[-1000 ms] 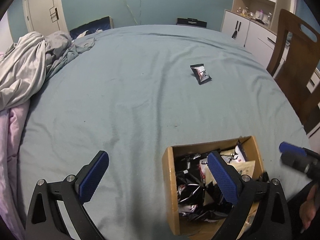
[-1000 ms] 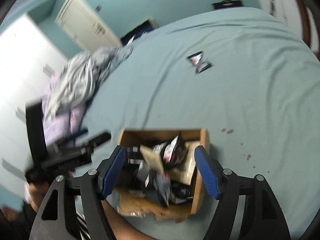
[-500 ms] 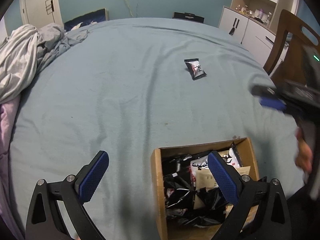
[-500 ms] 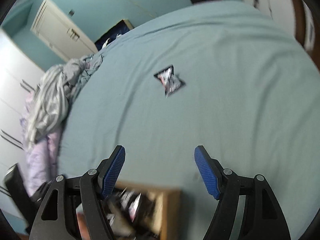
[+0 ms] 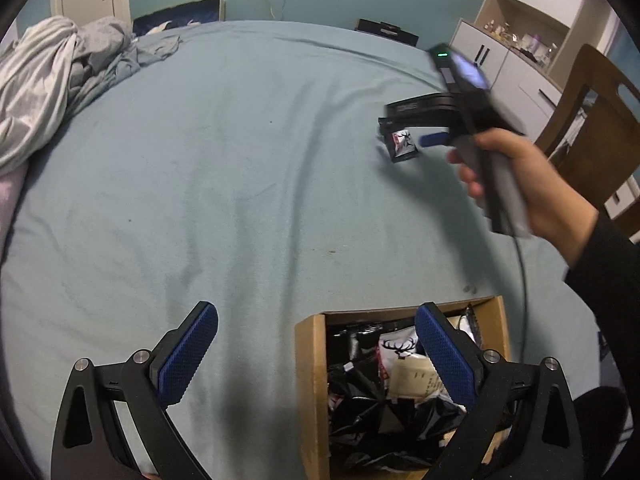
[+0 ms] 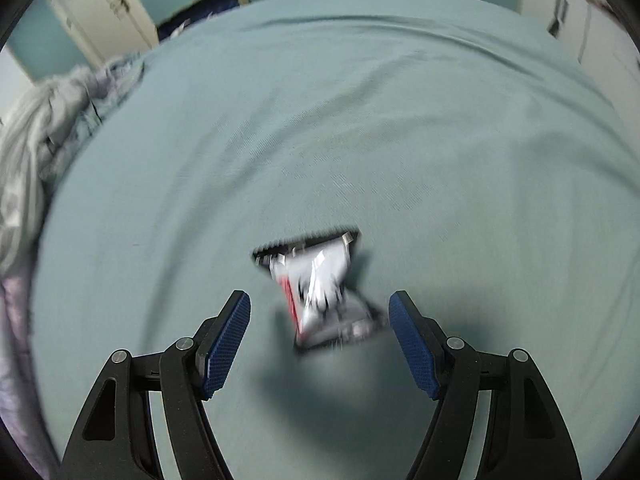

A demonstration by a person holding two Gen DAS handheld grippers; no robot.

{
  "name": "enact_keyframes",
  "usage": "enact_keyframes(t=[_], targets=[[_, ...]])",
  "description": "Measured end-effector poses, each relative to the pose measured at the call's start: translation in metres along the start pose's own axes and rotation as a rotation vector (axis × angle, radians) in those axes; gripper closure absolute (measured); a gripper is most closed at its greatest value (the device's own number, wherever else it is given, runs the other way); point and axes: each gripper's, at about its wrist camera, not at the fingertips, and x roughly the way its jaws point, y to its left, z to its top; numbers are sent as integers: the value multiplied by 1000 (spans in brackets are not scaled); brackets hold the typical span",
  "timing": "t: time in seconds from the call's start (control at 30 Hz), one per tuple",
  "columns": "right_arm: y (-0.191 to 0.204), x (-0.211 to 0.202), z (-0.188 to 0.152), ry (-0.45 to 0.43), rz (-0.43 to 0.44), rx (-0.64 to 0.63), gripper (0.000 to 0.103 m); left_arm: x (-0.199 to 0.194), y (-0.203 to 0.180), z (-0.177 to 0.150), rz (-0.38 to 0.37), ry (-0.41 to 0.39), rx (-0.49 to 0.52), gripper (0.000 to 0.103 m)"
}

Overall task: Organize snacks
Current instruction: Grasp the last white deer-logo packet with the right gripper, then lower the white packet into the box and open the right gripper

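My right hand-held gripper (image 6: 319,338) stands wide open over the bed (image 6: 400,120), empty, with the lone snack packet (image 6: 320,296) lying on the sheet between and just ahead of its pads, touching neither as far as the blur lets me judge. To do this well I should come straight down, straddle the packet across its narrow waist and close before lifting. My left hand-held gripper (image 5: 316,354) is open too, holding nothing, hovering by the cardboard box (image 5: 310,360) of snacks. Only the left view shows that box and my right hand (image 5: 520,184); only the right view shows the packet's place between the pads.
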Motion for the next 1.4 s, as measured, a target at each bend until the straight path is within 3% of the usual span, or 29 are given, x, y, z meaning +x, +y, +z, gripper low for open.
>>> enact_keyframes(t=[0.07, 0.1, 0.13, 0.17, 0.33, 0.57, 0.77, 0.93, 1.07, 1.27, 1.33, 1.4], targets=[[11, 12, 5, 14, -22, -49, 32, 1, 0, 1, -2, -2, -3, 2], [15, 15, 5, 15, -34, -67, 46, 1, 0, 2, -1, -2, -4, 2], [18, 17, 4, 16, -48, -82, 69, 2, -1, 2, -1, -1, -4, 2], [20, 17, 1, 20, -73, -88, 69, 2, -1, 1, -2, 1, -3, 2], [14, -26, -29, -37, -35, -77, 71, -6, -8, -3, 15, -15, 32, 2], [12, -129, -110, -61, 83, -73, 71, -25, -13, -15, 43, -69, 71, 2], [22, -195, -181, -86, 162, -90, 71, -44, -19, -30, 121, -143, 153, 2], [29, -205, -210, -73, 183, -95, 71, -56, -12, -37, 167, -159, 160, 2], [27, -195, -211, -14, 226, -64, 71, -60, -11, -43, 191, -160, 176, 2], [33, -176, -194, 65, 251, -43, 66, -53, -17, -47, 193, -126, 211, 2], [30, -178, -192, 55, 256, -42, 39, -51, -18, -48, 190, -118, 217, 2], [24, -185, -192, 19, 248, -29, 31, -50, -17, -47, 178, -110, 212, 2]])
